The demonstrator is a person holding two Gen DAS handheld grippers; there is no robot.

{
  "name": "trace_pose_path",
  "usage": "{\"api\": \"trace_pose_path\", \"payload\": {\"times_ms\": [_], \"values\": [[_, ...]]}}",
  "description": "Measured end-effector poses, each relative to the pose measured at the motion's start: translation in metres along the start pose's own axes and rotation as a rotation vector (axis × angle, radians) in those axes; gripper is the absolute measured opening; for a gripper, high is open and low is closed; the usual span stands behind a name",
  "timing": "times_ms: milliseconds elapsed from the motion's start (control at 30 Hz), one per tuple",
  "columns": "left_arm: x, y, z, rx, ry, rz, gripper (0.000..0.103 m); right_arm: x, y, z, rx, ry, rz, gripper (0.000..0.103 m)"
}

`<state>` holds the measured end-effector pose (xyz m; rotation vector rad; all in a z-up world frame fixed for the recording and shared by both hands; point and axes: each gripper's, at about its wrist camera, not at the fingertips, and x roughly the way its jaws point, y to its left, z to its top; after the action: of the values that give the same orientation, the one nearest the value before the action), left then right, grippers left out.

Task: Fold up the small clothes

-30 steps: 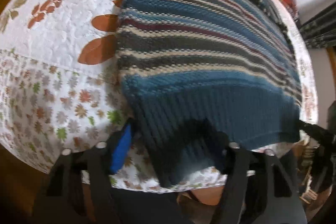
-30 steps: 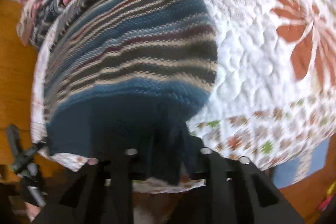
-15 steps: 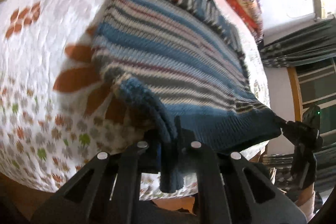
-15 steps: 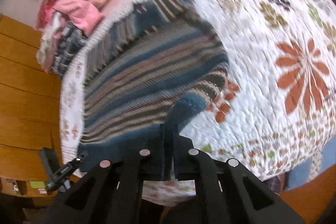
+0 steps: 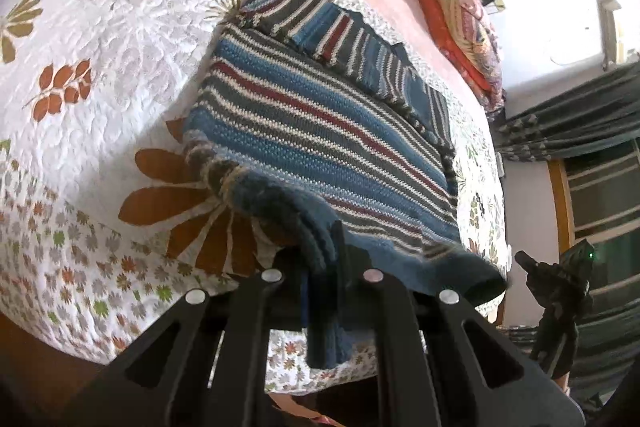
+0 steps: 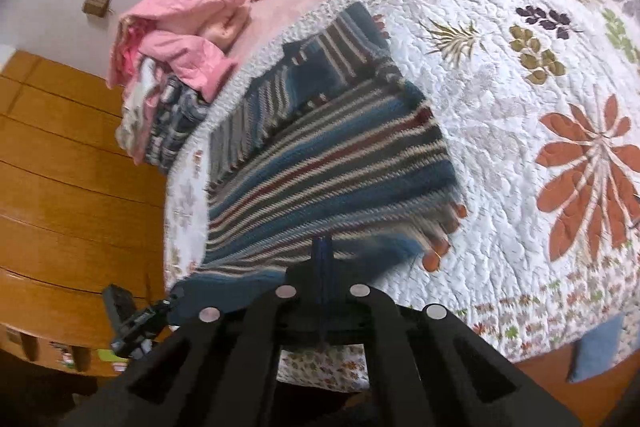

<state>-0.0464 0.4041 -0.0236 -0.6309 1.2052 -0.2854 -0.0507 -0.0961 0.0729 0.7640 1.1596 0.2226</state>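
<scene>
Striped knit sweater (image 5: 320,131), lying across the flowered quilt (image 5: 100,39) of a bed, filling the centre of both views, sleeves folded in at the far end, upper centre. Near hem raised off the quilt at lower centre. Left hand-held gripper (image 5: 320,267) closed tight on one blue hem corner, a tail of ribbed knit hanging below the jaws. Right hand-held gripper (image 6: 322,267) likewise closed on the opposite corner, blurred there by motion.

Likely faults, as judgement: thick ribbed hem slipping from one grip, dropping a corner and skewing the fold; uneven lift between the two sides, giving a crooked crease; drag on the quilt pulling the folded sleeves open; heavy knit sagging in the middle and bunching instead of lying flat.

Pile of pink clothing (image 6: 188,27) at upper left of the right view, well apart from the sweater. Wooden panelling (image 6: 60,187) at left.

No brand, label or legible writing anywhere.
</scene>
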Motion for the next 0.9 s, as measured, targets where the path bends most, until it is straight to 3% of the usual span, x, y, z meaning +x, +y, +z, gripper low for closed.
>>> {"api": "trace_pose_path", "payload": {"times_ms": [167,267,333,367,433,533,600,633,667,700,767,900], "values": [[0.01,-0.021,0.002,0.016,0.002,0.094,0.007,0.007,-0.011,0.018,-0.095,0.025,-0.022,0.0],[0.022,-0.024,0.008,0.004,0.031,0.165,0.007,0.014,-0.026,0.019,-0.143,0.076,-0.049,0.007],[0.027,-0.024,0.01,-0.001,0.053,0.189,0.007,0.025,-0.041,0.014,-0.154,0.143,-0.086,0.018],[0.03,-0.025,0.011,0.007,0.063,0.205,0.007,0.032,-0.049,0.008,-0.164,0.182,-0.11,0.032],[0.034,-0.027,0.011,0.03,0.087,0.236,0.007,0.046,-0.065,-0.008,-0.177,0.236,-0.119,0.038],[0.044,-0.027,0.011,0.029,0.15,0.262,0.008,0.071,-0.089,-0.033,-0.111,0.323,-0.06,0.05],[0.052,-0.028,0.012,0.01,0.216,0.291,0.008,0.086,-0.097,-0.046,-0.092,0.358,-0.046,0.049],[0.055,-0.028,0.012,-0.013,0.238,0.261,0.008,0.096,-0.097,-0.054,-0.094,0.37,-0.036,0.049],[0.059,-0.028,0.013,-0.016,0.26,0.258,0.008,0.099,-0.096,-0.058,-0.097,0.369,-0.019,0.043],[0.066,-0.028,0.014,-0.004,0.284,0.289,0.008,0.105,-0.094,-0.061,-0.098,0.361,0.004,0.029],[0.074,-0.026,0.017,0.0,0.308,0.283,0.008,0.109,-0.091,-0.062,-0.082,0.355,0.055,0.01],[0.075,-0.025,0.028,-0.012,0.323,0.166,0.008,0.093,-0.076,-0.047,-0.111,0.311,0.156,0.009]]}}
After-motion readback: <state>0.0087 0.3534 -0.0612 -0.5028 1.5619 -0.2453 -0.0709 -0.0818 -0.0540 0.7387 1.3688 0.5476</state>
